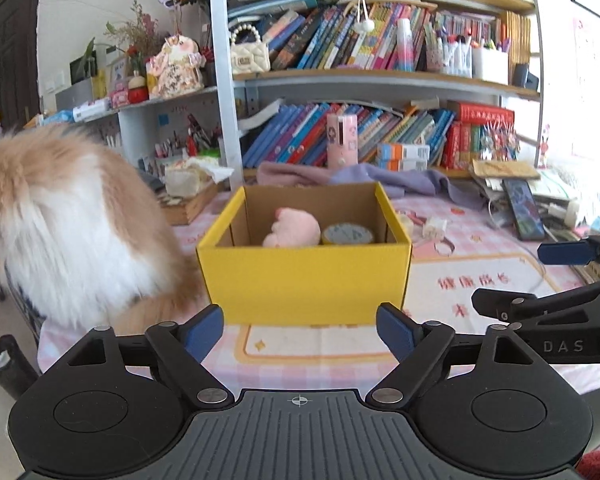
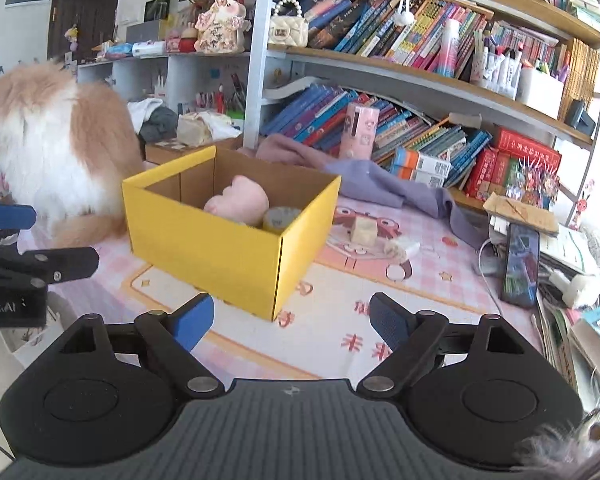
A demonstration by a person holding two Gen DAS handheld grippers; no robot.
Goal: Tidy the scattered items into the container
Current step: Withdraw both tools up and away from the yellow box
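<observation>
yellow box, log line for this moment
yellow box: pink plush, tape roll inside | left gripper: open, empty | right gripper: open, empty

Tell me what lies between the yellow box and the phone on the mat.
In the right wrist view, a small cream cube and a crumpled wrapper lie between the yellow box and the phone.

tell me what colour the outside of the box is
Yellow box, plain brown cardboard inside; clearest in the right wrist view.
</observation>
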